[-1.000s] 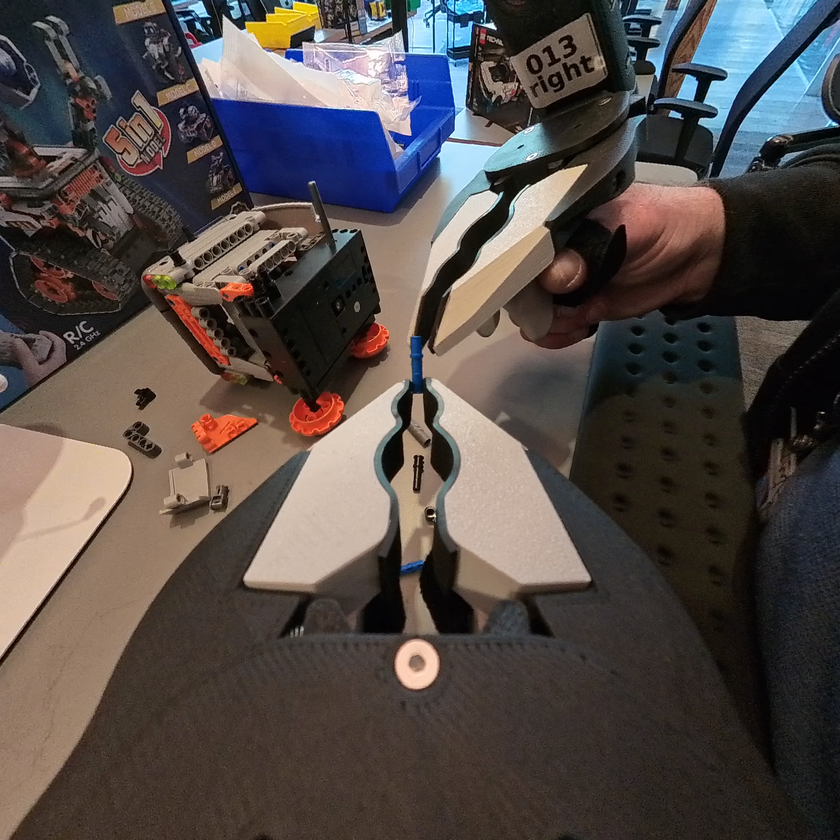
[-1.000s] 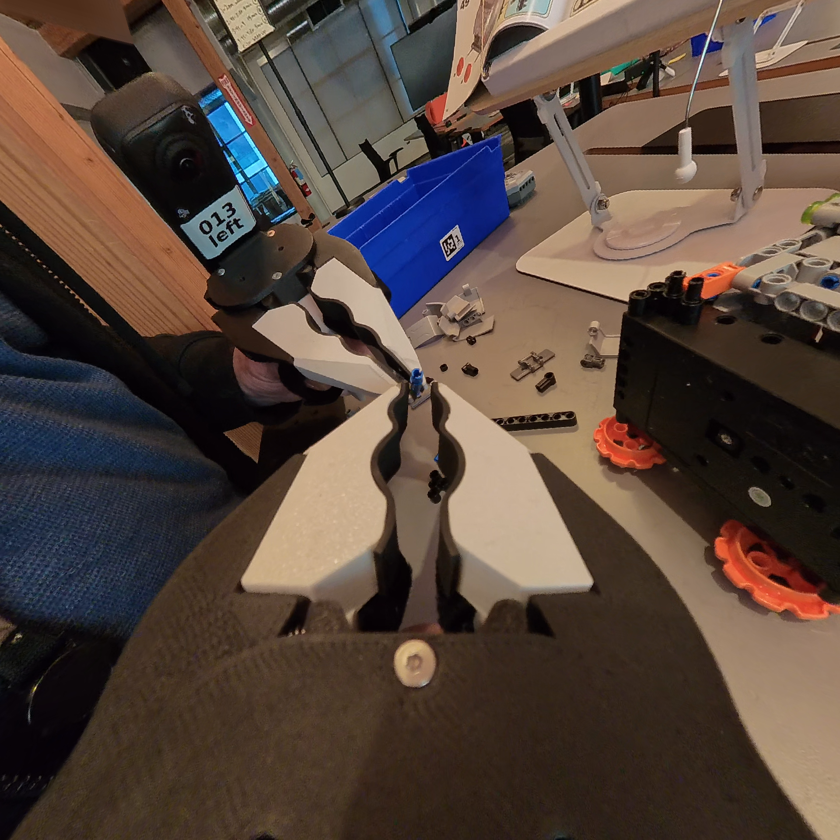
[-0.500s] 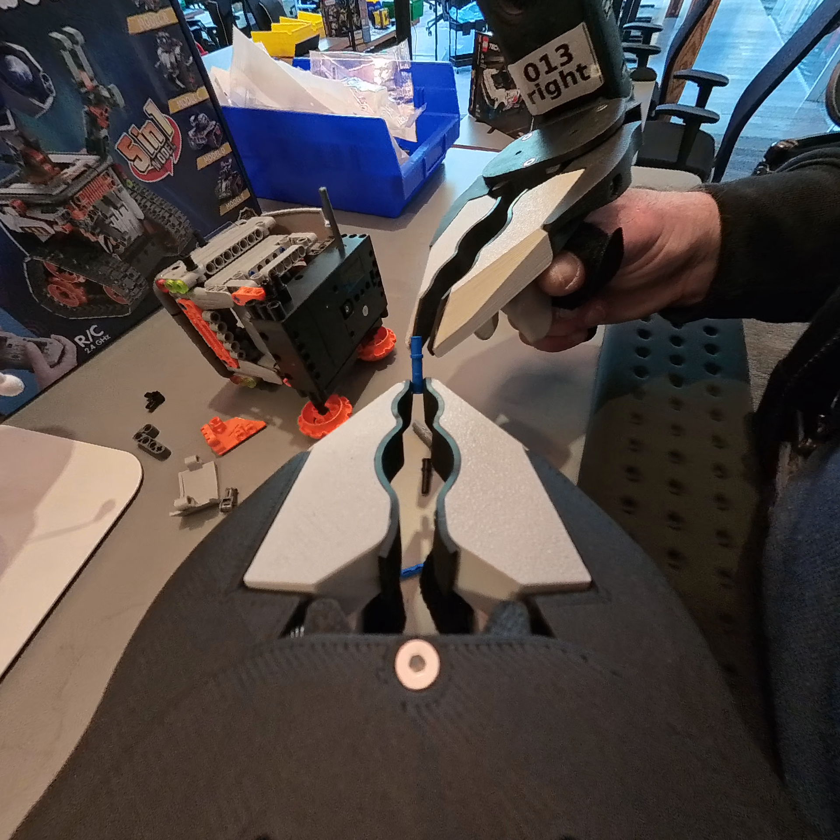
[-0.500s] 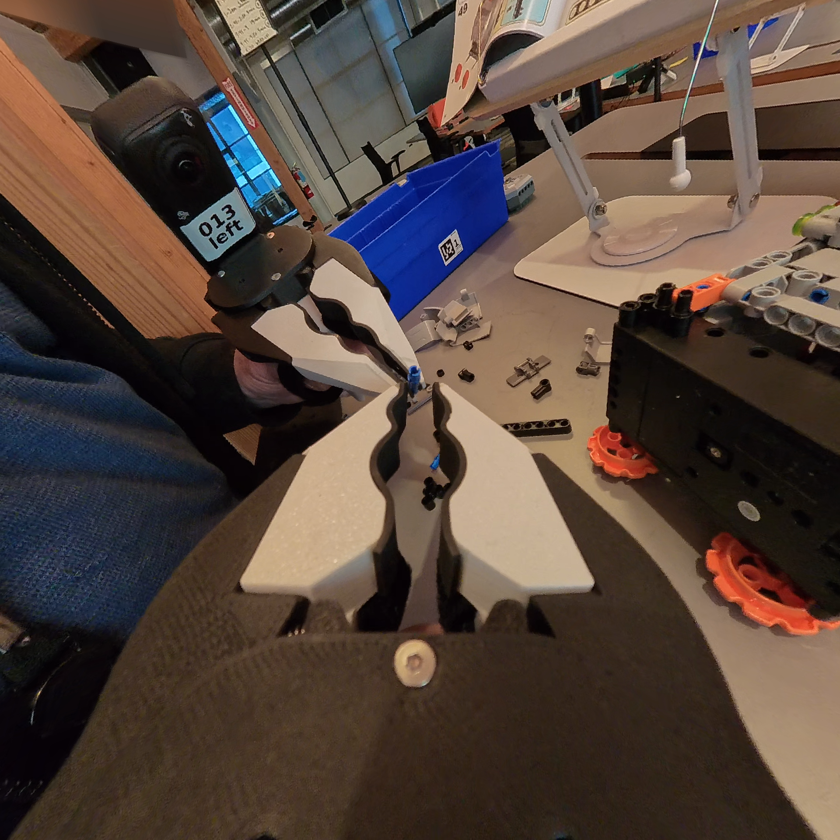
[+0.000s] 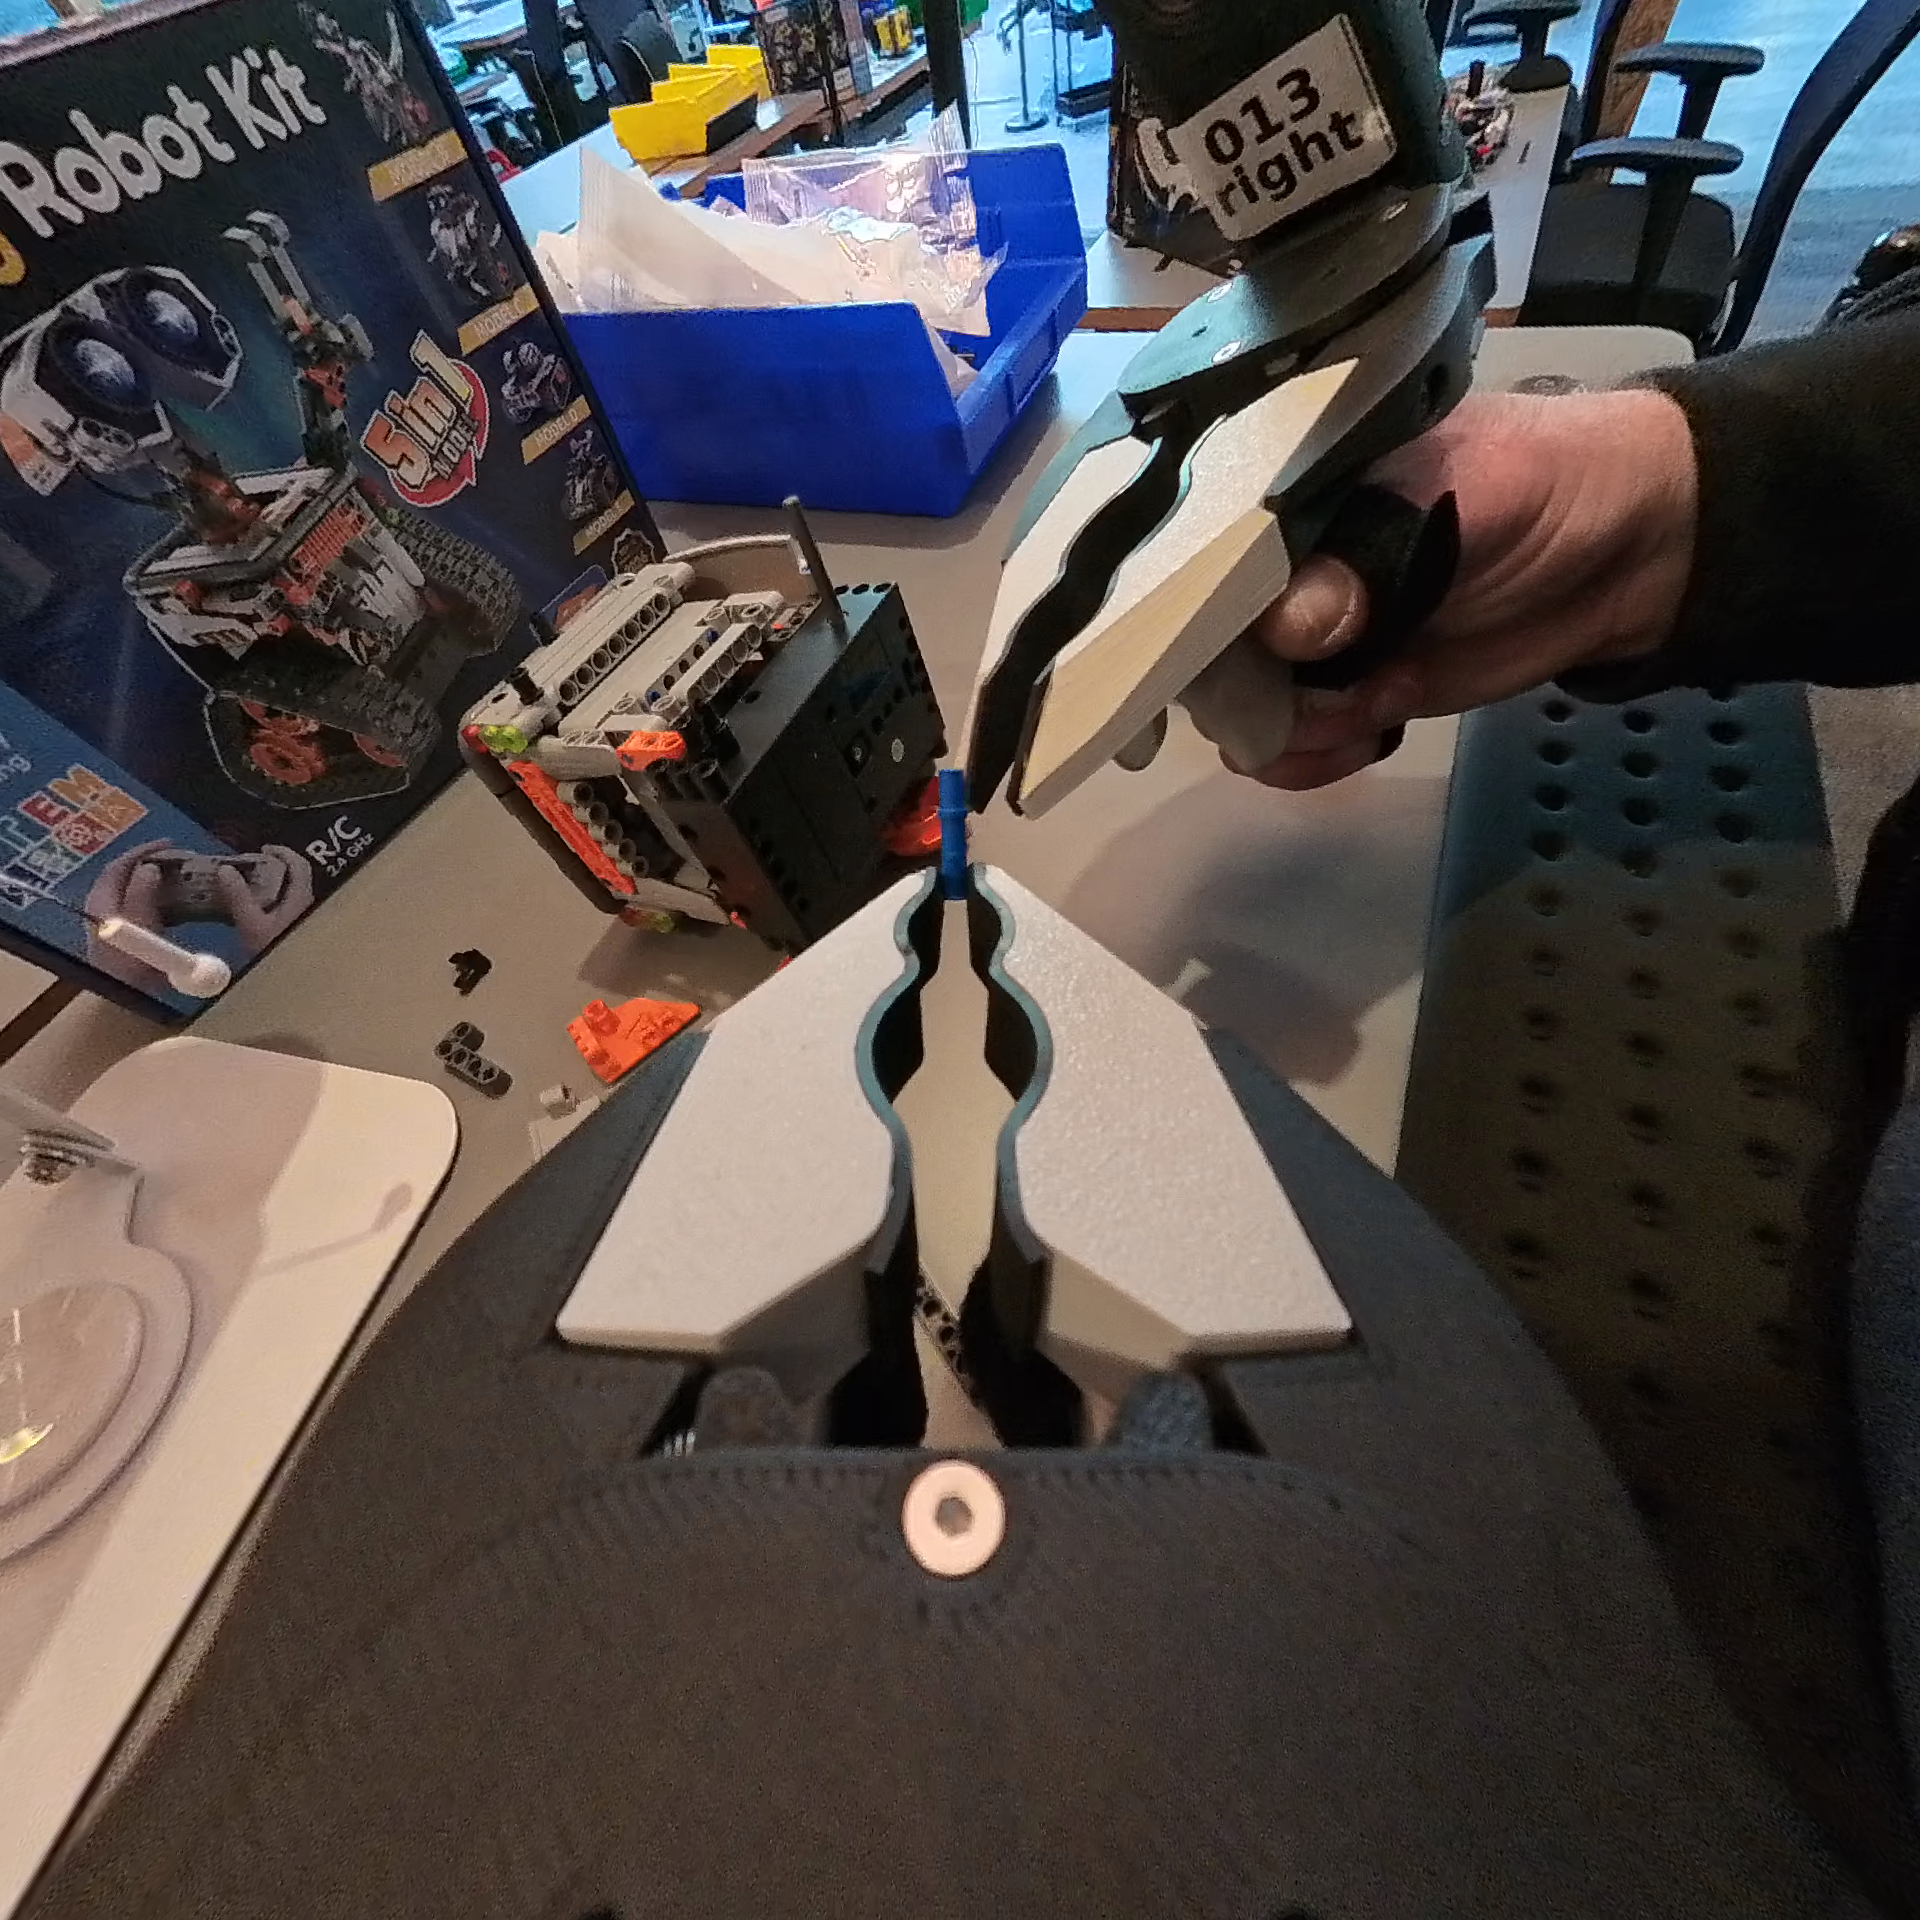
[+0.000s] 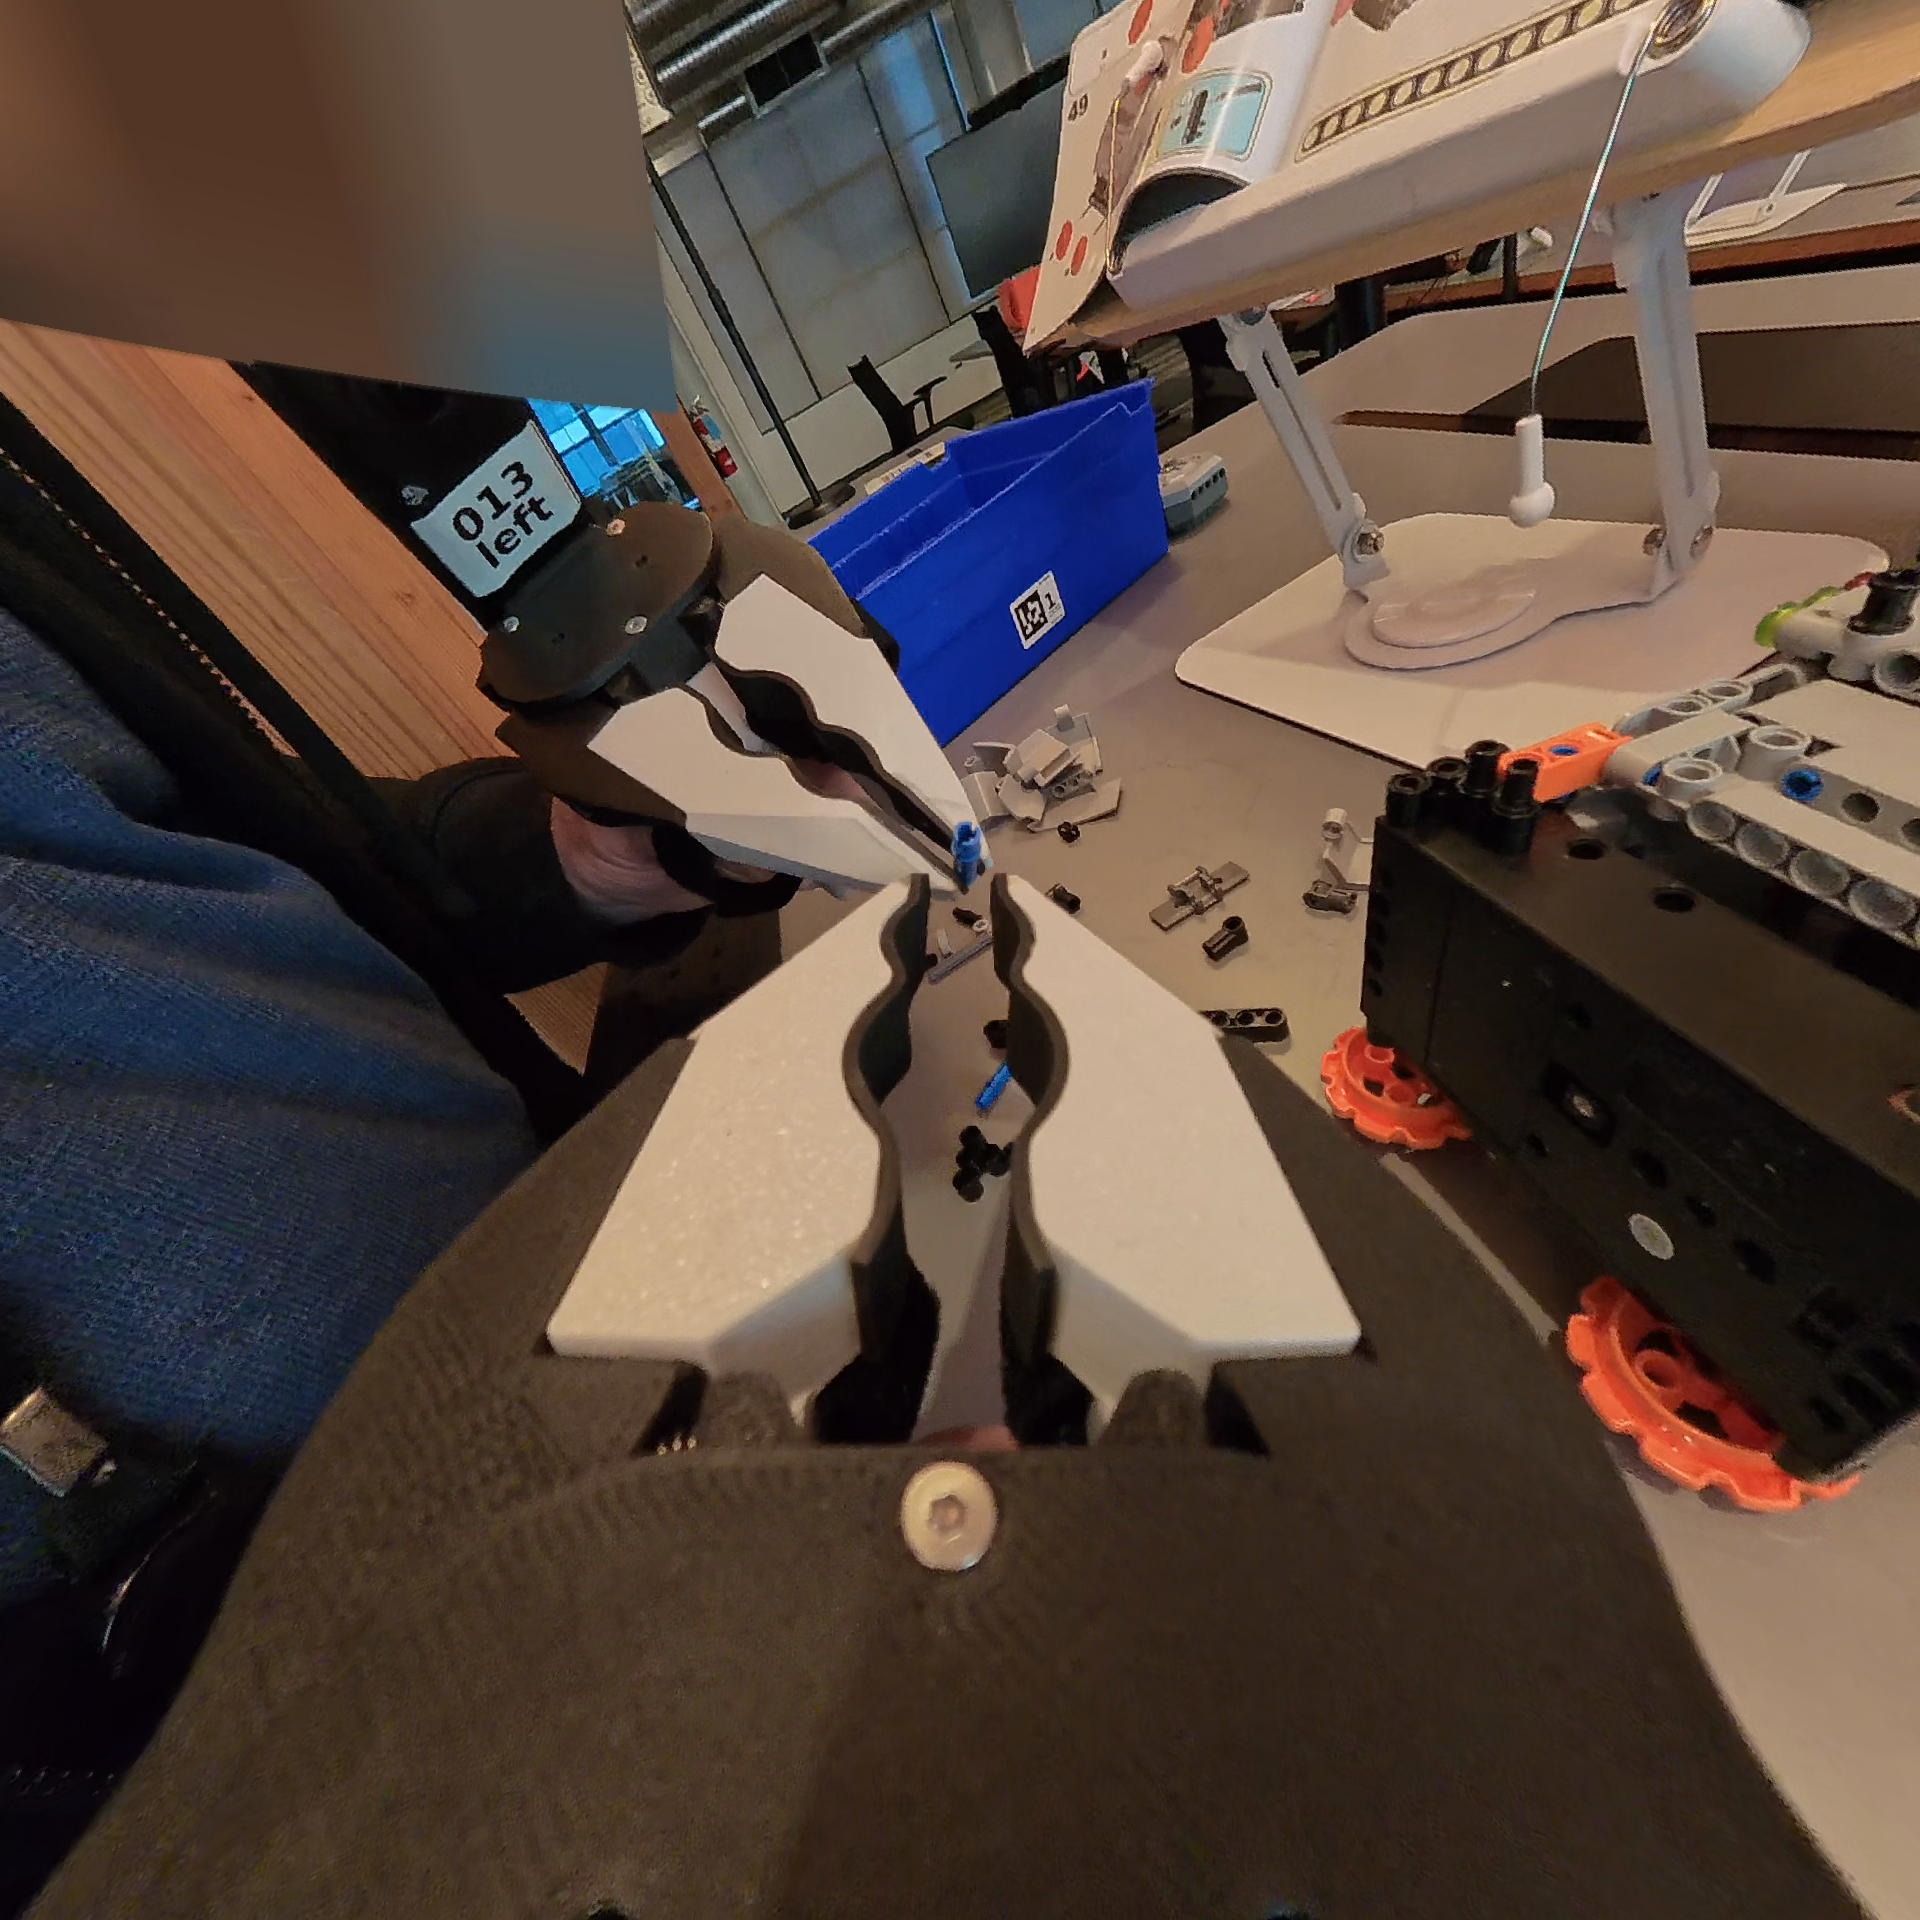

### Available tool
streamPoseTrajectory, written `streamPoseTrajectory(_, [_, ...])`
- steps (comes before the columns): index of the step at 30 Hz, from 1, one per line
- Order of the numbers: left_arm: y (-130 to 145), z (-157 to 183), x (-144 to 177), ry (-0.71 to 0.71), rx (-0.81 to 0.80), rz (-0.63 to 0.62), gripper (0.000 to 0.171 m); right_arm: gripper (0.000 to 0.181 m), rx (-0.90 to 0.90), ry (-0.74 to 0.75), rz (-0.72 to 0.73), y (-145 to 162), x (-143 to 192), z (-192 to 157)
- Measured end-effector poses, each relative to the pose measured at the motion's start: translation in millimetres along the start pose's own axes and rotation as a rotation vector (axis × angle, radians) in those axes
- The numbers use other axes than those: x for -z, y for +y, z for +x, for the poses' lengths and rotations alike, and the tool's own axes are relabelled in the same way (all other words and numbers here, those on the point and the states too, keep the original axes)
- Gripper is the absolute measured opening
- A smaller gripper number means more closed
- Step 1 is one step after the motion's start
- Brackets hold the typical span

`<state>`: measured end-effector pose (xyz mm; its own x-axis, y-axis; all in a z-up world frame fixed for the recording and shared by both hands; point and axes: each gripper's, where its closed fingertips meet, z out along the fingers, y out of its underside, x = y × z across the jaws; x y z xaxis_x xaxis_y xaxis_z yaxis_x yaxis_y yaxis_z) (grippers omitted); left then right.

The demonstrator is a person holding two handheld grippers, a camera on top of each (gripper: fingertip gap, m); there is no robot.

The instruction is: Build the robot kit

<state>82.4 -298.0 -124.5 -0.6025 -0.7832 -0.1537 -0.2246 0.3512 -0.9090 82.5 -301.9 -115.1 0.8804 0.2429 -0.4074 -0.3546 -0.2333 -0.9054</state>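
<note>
I'm pinching a blue pin (image 5: 951,831) upright in my left gripper (image 5: 952,883), its fingertips pressed onto the pin's lower end. My right gripper (image 6: 958,891) is hovering just beside the pin's top, tips slightly spread and gripping nothing. The model (image 5: 727,748) is sitting on the table (image 5: 1195,883) just beyond and left of my left tips, loose parts (image 6: 1049,779) lying near it.

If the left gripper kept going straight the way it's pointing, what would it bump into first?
Probably the right gripper: its fingers hang just past the blue pin that the left gripper holds. Depth is hard to judge.
</note>
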Motion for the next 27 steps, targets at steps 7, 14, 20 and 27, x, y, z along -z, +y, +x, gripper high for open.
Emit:
streamPoseTrajectory(7, [-1,3,-3,-0.002,-0.052,-0.019,0.003,0.006,0.006,0.004,0.003,-2,-4,-1])
streamPoseTrajectory(14, [-3,7,-7,0.026,-0.024,-0.008,0.003,0.003,0.044,0.038,-0.015,0,-1,-1])
streamPoseTrajectory(20, [-9,9,-13,0.045,-0.031,-0.004,0.004,0.003,0.054,0.069,-0.015,-3,8,1])
streamPoseTrajectory(27, [-20,3,-11,0.119,0.143,0.046,0.013,0.002,0.397,0.304,-0.172,-4,17,13])
